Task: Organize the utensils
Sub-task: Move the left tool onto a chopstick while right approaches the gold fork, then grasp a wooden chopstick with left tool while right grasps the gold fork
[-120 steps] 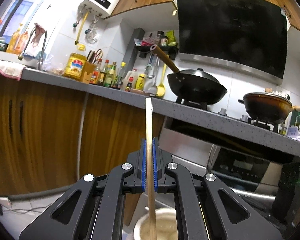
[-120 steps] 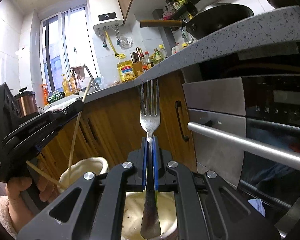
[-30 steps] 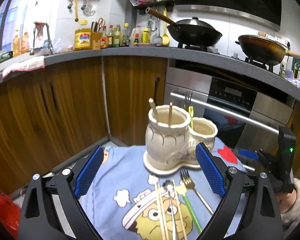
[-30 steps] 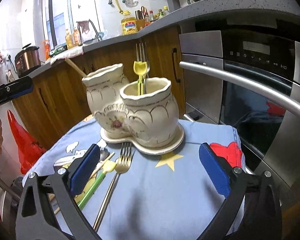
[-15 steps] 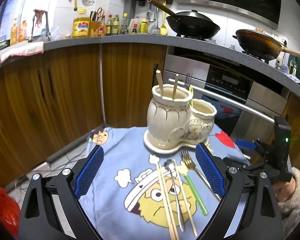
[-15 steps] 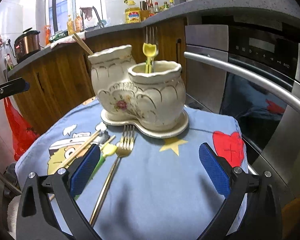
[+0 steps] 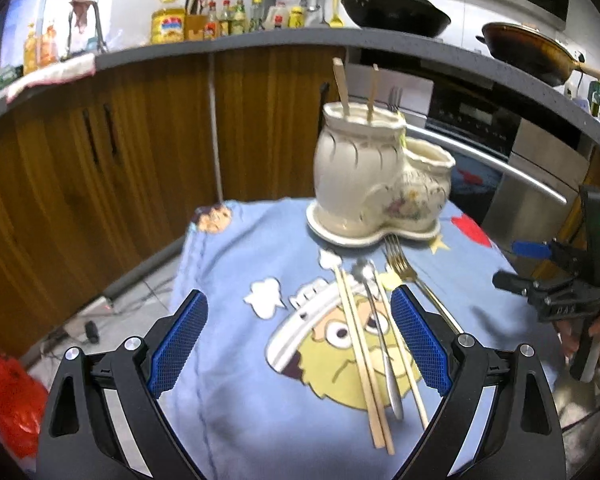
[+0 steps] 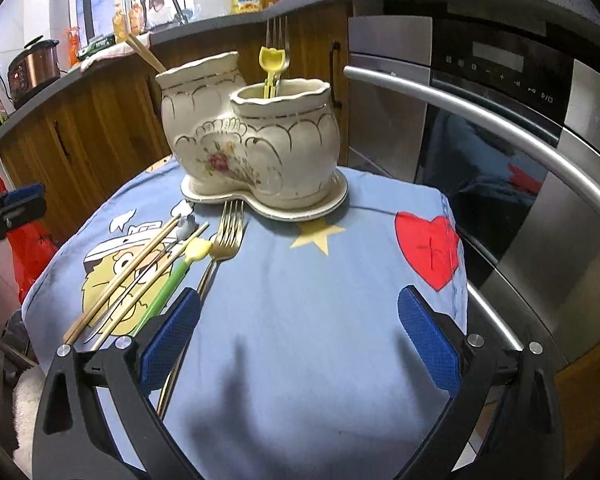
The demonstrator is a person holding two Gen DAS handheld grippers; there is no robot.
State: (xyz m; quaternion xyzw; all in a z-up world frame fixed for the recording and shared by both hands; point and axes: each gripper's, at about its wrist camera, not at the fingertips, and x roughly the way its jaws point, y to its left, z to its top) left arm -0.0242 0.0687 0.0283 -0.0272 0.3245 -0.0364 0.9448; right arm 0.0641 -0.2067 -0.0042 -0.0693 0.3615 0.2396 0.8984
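A cream ceramic two-pot holder (image 7: 372, 184) (image 8: 252, 144) stands at the far side of a blue cartoon cloth (image 7: 260, 392) (image 8: 320, 320). Two chopsticks (image 7: 342, 88) stick out of its tall pot. A steel fork and a yellow-tipped utensil (image 8: 274, 60) stand in the short pot. Loose on the cloth lie a pair of chopsticks (image 7: 360, 352) (image 8: 128, 272), a steel spoon (image 7: 376, 320), a gold fork (image 7: 408, 272) (image 8: 228, 236) and a green-handled utensil (image 8: 172, 280). My left gripper (image 7: 298, 344) hangs open above them. My right gripper (image 8: 300, 338) is open with nothing in it, and the gold fork's handle runs under its left finger.
An oven with a long steel handle (image 8: 500, 120) stands close behind and right of the cloth. Wooden cabinets (image 7: 100, 160) under a grey counter (image 7: 220, 44) fill the left. A red bag (image 7: 8, 400) lies on the floor. The cloth drops off at its rounded edges.
Four seconds ago the left gripper held a chopstick and the right a fork above the pots. Both have let go, opened, and drawn back and down toward the loose utensils.
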